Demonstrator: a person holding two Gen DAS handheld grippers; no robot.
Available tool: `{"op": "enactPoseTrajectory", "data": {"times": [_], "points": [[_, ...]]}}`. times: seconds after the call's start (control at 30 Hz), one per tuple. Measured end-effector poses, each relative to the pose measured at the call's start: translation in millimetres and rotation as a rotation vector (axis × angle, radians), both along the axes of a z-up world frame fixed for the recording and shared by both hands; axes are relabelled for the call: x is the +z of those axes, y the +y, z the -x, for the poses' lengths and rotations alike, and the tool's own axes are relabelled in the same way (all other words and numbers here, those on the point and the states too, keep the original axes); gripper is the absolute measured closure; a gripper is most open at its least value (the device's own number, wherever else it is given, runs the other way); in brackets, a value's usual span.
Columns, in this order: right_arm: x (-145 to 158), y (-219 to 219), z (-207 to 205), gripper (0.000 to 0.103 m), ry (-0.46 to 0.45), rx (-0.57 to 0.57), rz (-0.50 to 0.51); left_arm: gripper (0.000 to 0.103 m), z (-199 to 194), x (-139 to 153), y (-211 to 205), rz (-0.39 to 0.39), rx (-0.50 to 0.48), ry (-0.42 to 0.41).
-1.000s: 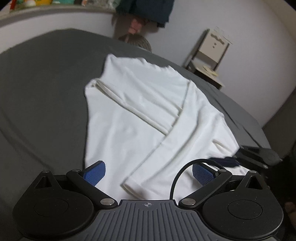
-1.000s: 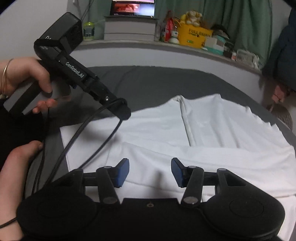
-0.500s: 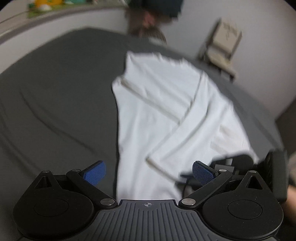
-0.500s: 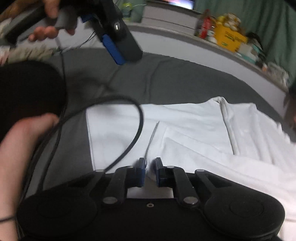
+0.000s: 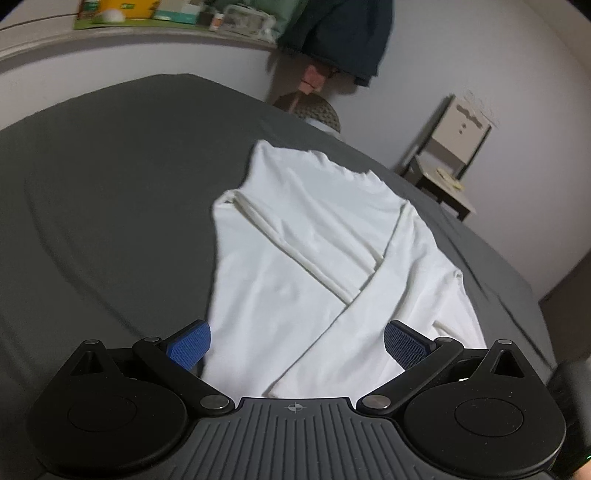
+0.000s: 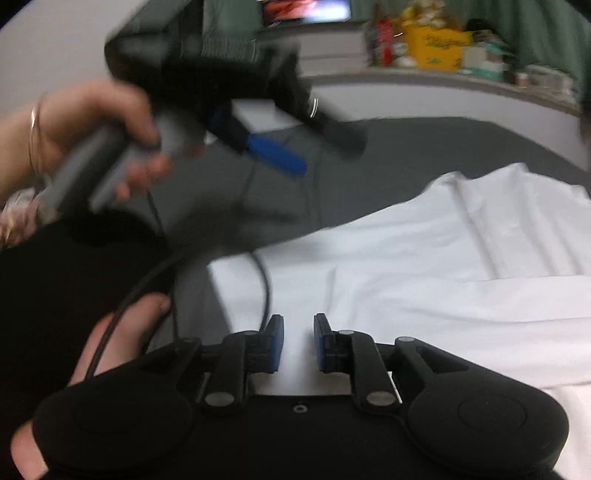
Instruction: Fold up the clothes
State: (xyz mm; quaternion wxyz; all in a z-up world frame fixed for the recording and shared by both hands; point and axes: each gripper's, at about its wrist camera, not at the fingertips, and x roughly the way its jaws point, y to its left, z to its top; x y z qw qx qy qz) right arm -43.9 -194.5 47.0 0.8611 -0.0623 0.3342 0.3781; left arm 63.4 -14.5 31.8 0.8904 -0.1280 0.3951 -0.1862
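A white long-sleeved garment (image 5: pixel 314 240) lies flat on the dark grey bed (image 5: pixel 110 184), its sleeves folded across the body. My left gripper (image 5: pixel 297 347) hovers open over the garment's near hem, with nothing between its blue pads. In the right wrist view a hand carries the left gripper (image 6: pixel 314 151), blurred, above the bed (image 6: pixel 406 147). My right gripper (image 6: pixel 299 343) sits low over the near edge of the garment (image 6: pixel 443 258). Its jaws stand a narrow gap apart and are opening. White cloth shows through the gap, and the pads do not press on it.
A black cable (image 6: pixel 264 280) trails across the garment's corner. A person's hand (image 6: pixel 122 339) is at the lower left. A cluttered shelf (image 6: pixel 443 55) runs behind the bed. A small chair (image 5: pixel 450 158), a woven basket (image 5: pixel 314 110) and hanging dark clothes (image 5: pixel 340 33) stand beyond the far edge.
The right jaws closed from wide to almost shut, then parted slightly. The left gripper swung up and about in the hand, staying open. The garment lies as before.
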Motion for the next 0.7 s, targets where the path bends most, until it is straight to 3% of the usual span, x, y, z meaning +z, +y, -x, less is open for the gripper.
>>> {"op": "enactPoseTrajectory", "data": {"times": [0.1, 0.23, 0.3, 0.43, 0.63, 0.7], "points": [[2, -41, -19, 0.079, 0.061, -0.249, -0.035, 0.0, -13, -8, -24, -0.035, -0.082, -0.037], [-26, -100, -59, 0.079, 0.336, -0.555, -0.203, 0.0, -35, -24, -55, -0.065, -0.184, -0.038], [-34, -114, -63, 0.079, 0.42, -0.585, -0.32, 0.002, -45, -30, -63, -0.075, -0.2, -0.035], [-38, -113, -63, 0.079, 0.455, -0.606, -0.405, 0.045, -61, -36, -79, -0.064, -0.237, -0.047], [-52, -128, -60, 0.079, 0.518, -0.704, -0.5, 0.047, -67, -39, -117, -0.152, -0.357, -0.095], [-58, -133, -65, 0.079, 0.524, -0.737, -0.535, 0.062, -70, -45, -124, -0.185, -0.372, -0.072]]}}
